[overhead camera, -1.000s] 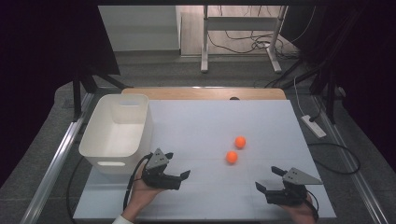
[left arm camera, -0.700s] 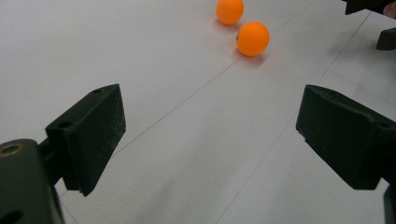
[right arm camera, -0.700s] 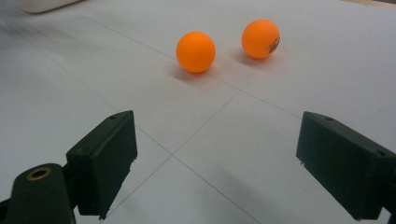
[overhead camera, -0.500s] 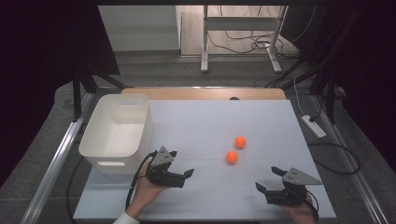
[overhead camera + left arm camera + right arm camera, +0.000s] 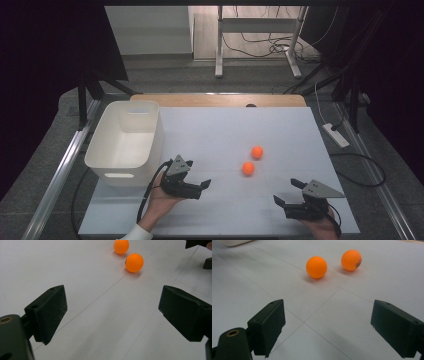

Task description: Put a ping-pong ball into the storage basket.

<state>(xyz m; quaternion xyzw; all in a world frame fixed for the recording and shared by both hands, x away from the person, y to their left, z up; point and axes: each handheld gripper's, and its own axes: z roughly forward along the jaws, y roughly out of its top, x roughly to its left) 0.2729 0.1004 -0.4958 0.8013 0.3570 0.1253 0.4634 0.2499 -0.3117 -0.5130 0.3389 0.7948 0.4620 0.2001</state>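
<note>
Two orange balls lie close together on the white table: the nearer ball point(image 5: 248, 168) point(image 5: 134, 262) point(image 5: 316, 267) and the farther ball point(image 5: 257, 152) point(image 5: 121, 246) point(image 5: 351, 260), which bears a small dark print. My left gripper point(image 5: 201, 189) point(image 5: 115, 315) is open, low over the table, left of the balls and pointing at them. My right gripper point(image 5: 286, 191) point(image 5: 332, 325) is open near the front right, pointing up-left at the balls. Neither holds anything. The balls lie well ahead of both pairs of jaws.
A white plastic bin point(image 5: 125, 142) point(image 5: 234, 242) stands at the table's left, just behind my left hand. The right gripper's jaws point(image 5: 200, 243) appear far off in the left gripper view. A power strip point(image 5: 335, 135) lies on the floor to the right.
My left gripper has crept a little to the right, toward the balls. The right gripper and both balls have stayed put.
</note>
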